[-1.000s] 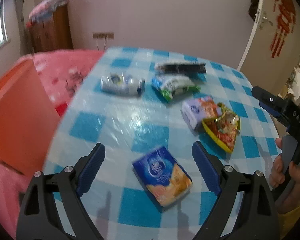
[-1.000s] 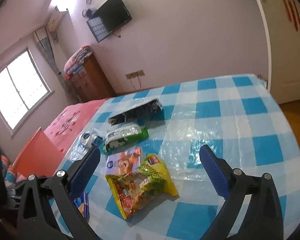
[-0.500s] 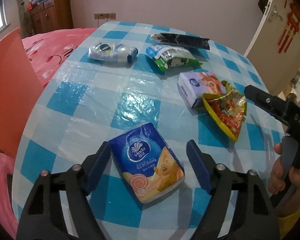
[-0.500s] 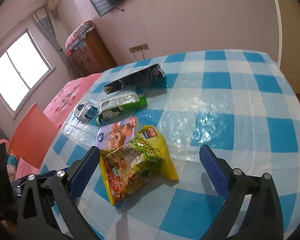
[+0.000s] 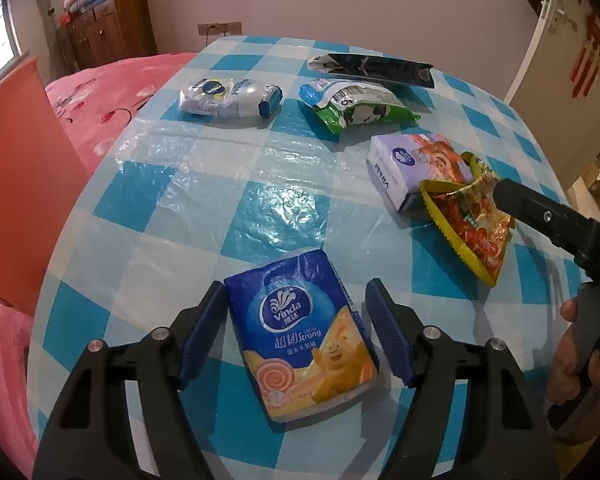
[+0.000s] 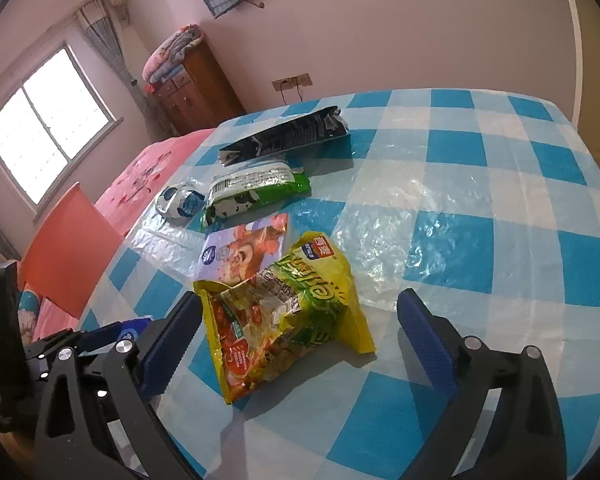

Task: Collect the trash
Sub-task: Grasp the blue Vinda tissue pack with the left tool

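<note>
A blue Vinda tissue pack (image 5: 300, 332) lies on the checked table between the open jaws of my left gripper (image 5: 296, 328), which straddle it. My right gripper (image 6: 300, 336) is open, its jaws either side of a torn yellow snack bag (image 6: 288, 312); the same bag shows in the left wrist view (image 5: 472, 224). Further back lie a purple tissue pack (image 6: 240, 252), a green wrapper (image 6: 256, 192), a black wrapper (image 6: 284, 136) and a white-blue crumpled pack (image 6: 178, 202).
The round table (image 5: 268, 200) has a blue-white checked plastic cover. An orange chair back (image 5: 16, 184) stands at the left edge, a pink bed (image 5: 112, 96) beyond it. A wooden cabinet (image 6: 192, 88) and a door (image 5: 548, 52) stand by the walls.
My left gripper has moved forward and down so the blue tissue pack now sits between its jaws, which have narrowed. My right gripper has moved closer to the yellow snack bag.
</note>
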Tool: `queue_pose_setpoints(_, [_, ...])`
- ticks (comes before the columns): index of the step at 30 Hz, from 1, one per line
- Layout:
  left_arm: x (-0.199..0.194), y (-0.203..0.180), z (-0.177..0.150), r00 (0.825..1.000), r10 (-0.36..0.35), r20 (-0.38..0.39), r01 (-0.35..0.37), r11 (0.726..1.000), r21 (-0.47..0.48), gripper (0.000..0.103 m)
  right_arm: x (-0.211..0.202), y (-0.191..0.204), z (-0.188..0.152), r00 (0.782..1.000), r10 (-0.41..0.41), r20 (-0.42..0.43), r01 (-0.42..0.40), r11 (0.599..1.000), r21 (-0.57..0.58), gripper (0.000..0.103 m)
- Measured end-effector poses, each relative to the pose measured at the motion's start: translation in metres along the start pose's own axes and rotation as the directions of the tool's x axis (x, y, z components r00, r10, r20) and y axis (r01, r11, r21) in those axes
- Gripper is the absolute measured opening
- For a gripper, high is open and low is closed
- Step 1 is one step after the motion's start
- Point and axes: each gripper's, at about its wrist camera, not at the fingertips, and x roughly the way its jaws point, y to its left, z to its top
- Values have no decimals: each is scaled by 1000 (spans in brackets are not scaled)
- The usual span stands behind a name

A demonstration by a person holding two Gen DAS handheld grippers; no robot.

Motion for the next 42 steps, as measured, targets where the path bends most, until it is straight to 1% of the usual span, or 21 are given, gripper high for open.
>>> queue_pose_setpoints(5, [1, -4, -1, 999, 32, 9, -32, 999, 17, 70, 2, 2, -1, 1000, -2, -10, 2, 1000, -18, 96])
queue_pose_setpoints(6, [1, -4, -1, 999, 42, 13, -43, 999, 20, 66, 3, 3, -2, 1000, -4, -11, 4, 1000, -25, 96])
queue_pose_setpoints(9, [1, -3, 0, 998, 61, 22, -62, 998, 16, 60, 4, 7, -3, 1000, -9, -17, 9, 999, -49, 96])
queue_pose_setpoints(15, [0, -3, 1, 998, 65, 21, -65, 998, 14, 56, 13, 17, -7, 997, -65, -45, 58, 990, -131, 96])
queue_pose_setpoints(19, [1, -6, 4, 998, 62, 17, -62, 998, 23, 50, 15, 25, -9, 995, -88, -55, 77, 980, -183, 96])
queue_pose_setpoints(27, [2, -10, 7, 998, 63, 2, -64, 997, 33, 46, 23, 36, -13, 984, -170, -59, 149, 953, -264, 96])
queue_pose_setpoints(31, [3, -8, 9, 998, 61, -5, -61, 998, 26, 44, 25, 37, -14, 982, -177, -63, 154, 949, -275, 96])
queue_pose_setpoints(34, [4, -5, 9, 999, 53, -7, -52, 998, 20, 44, 24, 36, -13, 986, -155, -64, 133, 953, -271, 96])
queue_pose_setpoints(35, [4, -5, 10, 999, 49, -7, -49, 999, 20, 44, 24, 37, -13, 987, -150, -60, 129, 954, -271, 95])
queue_pose_setpoints(37, [4, -3, 10, 999, 43, -4, -43, 999, 21, 43, 25, 34, -12, 986, -150, -67, 128, 957, -262, 83])
queue_pose_setpoints(42, [4, 2, 12, 1000, 15, 1, -15, 1000, 12, 43, 24, 32, -10, 988, -139, -61, 120, 962, -247, 77])
